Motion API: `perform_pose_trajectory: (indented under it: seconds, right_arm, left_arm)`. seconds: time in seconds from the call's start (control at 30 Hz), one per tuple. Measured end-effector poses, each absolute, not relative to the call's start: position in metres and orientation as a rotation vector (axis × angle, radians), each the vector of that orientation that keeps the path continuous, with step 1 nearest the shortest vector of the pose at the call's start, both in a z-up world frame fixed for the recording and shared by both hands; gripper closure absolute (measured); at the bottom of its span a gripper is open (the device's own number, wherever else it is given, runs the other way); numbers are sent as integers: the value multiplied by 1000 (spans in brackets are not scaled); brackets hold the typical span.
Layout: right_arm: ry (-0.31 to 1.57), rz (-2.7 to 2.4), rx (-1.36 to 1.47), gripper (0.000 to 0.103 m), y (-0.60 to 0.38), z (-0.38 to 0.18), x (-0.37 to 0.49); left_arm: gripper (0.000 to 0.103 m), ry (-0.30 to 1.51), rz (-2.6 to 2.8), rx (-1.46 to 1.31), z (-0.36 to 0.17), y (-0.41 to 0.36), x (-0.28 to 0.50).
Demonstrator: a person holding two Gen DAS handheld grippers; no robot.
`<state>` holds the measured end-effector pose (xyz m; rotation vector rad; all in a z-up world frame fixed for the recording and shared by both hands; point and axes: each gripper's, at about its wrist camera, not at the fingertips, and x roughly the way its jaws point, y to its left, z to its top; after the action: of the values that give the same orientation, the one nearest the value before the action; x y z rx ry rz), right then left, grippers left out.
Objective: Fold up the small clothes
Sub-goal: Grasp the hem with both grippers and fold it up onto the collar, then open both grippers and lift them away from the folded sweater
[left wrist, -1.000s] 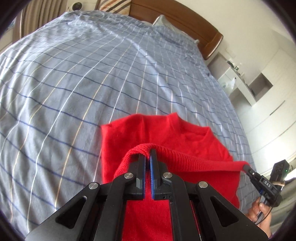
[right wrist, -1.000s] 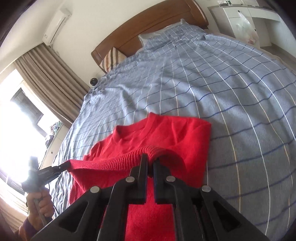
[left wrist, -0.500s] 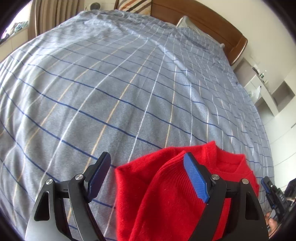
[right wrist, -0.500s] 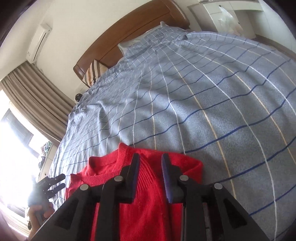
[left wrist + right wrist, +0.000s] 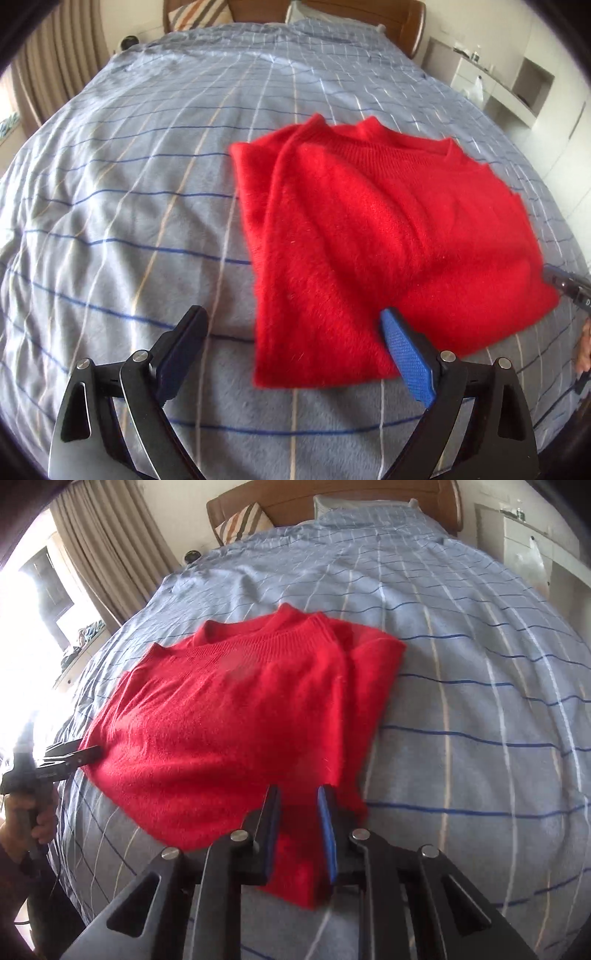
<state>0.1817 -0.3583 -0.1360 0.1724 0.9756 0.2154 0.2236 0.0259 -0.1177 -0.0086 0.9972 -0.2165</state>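
Both grippers, left gripper (image 5: pixel 291 350) spread wide and right gripper (image 5: pixel 297 825) partly parted, are hovering empty at the lower frame; the folded fuzzy red knit sweater (image 5: pixel 388 236) is lying flat on the blue checked bedspread (image 5: pixel 129 203), seemingly released.

L gripper (image 5: pixel 291 332) fingers spread wide at 6 o'clock; R gripper (image 5: pixel 297 805) at 6 o'clock w/ narrower gap, holding nothing.

A red sweater (image 5: pixel 236 716) lies folded on the bed (image 5: pixel 461 664), its ribbed neckline toward the wooden headboard (image 5: pixel 332 498) and its near hem by the foot edge. The right gripper (image 5: pixel 297 797) hangs over the sweater's near right corner, jaws a little apart with nothing between them. The left gripper (image 5: pixel 86 755) sits at the sweater's left edge near the bed's left side, held by a hand (image 5: pixel 26 819); its jaws cannot be made out. A striped pillow (image 5: pixel 240 522) leans against the headboard
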Motion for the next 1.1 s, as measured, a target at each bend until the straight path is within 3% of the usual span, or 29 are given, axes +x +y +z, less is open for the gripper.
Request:
perform_pose_trajectory:
  seconds: [0.17,0.23,0.37,0.57,0.7,1.1]
  right_arm:
    - [911,264,158,75,-340,-108,158]
    - [921,283,166,65,-330,-115,155]
    - [985,248,162,65,-330,-150,145]
    - [970,184,168,64,-342,-136,108]
    - [934,158,170,52,-343,-127,91]
    - [942,99,235,51,-345,-156,71]
  left_arm:
    - [8,938,-223,-22,-98,33,188]
    - [8,922,-210,-1,-99,32,172]
    - [8,914,-165,48,-114,38,138]
    - [8,866,-93,92,-126,57,106]
    - [7,833,-53,65,-131,59,109]
    - [2,807,-43,66,-158,64,102]
